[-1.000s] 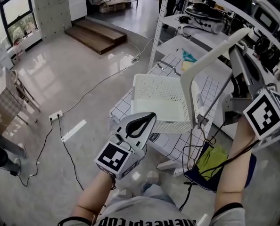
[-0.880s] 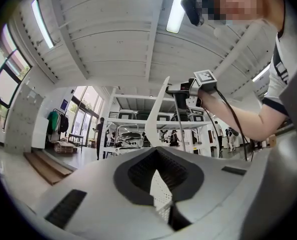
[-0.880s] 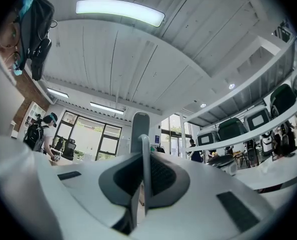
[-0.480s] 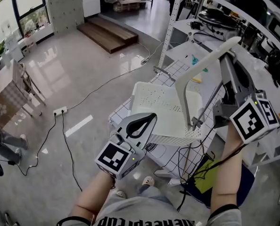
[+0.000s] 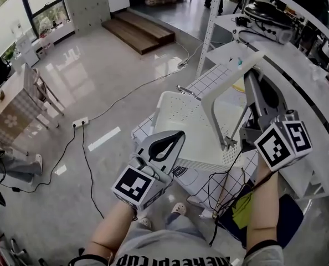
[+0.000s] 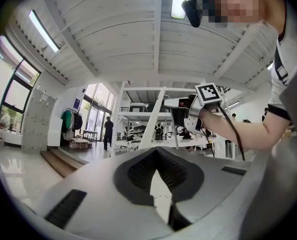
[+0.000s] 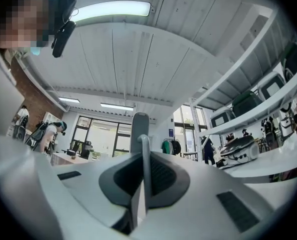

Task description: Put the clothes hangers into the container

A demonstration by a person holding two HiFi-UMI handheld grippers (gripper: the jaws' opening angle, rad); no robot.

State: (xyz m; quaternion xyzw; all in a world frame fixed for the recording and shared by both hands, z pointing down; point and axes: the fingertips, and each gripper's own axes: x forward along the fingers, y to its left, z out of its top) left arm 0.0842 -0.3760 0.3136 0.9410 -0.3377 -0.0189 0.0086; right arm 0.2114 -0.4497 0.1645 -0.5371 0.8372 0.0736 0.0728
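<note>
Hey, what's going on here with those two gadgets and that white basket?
A person has a hand-held gripper in each hand. The right gripper is clamped on a white clothes hanger, holding it up over a white perforated basket on a checked table. The hanger is not in the basket yet. The left gripper is shut with nothing in it, near the basket's front edge.

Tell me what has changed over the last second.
The right gripper, jaws shut on the white hanger, has come down and in toward the white basket, so the hanger's lower end now hangs over the basket's right side. The left gripper stays in front of the basket, jaws shut and empty. The basket has not moved.
</note>
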